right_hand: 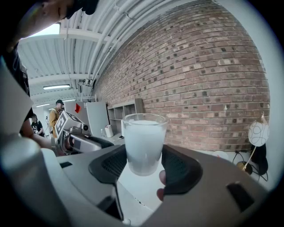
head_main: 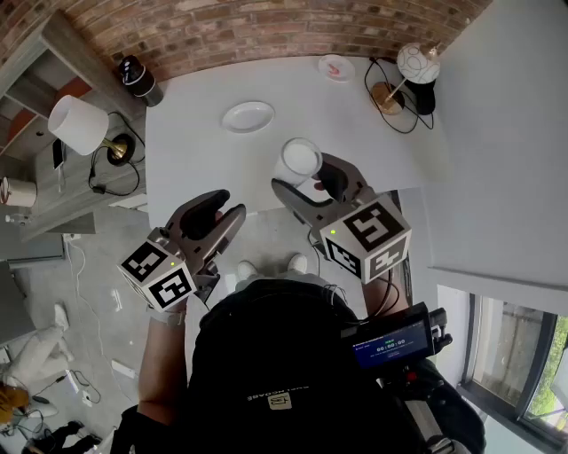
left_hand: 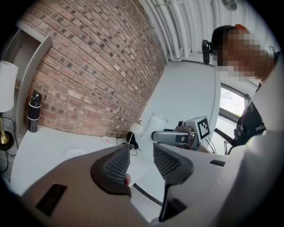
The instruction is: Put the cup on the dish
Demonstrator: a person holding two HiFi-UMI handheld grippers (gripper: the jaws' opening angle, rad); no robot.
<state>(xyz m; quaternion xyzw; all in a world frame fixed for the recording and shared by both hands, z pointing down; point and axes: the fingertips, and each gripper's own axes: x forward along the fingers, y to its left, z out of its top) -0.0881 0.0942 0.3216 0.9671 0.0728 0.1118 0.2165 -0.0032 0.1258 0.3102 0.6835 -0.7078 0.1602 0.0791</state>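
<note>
Here the right gripper has its two dark ribbed jaws closed on the lower part of a frosted white cup. The cup stands upright between them. In the head view this cup is over the near part of the white table, not on the dish. The left gripper is to the left, beside the right one. Its jaws stand a little apart, with nothing between them. The round white dish lies flat on the table, farther and to the left of the cup, well apart from it. A smaller plate with a red mark is at the far edge, and a black bottle stands at the far left corner, near the red brick wall.
</note>
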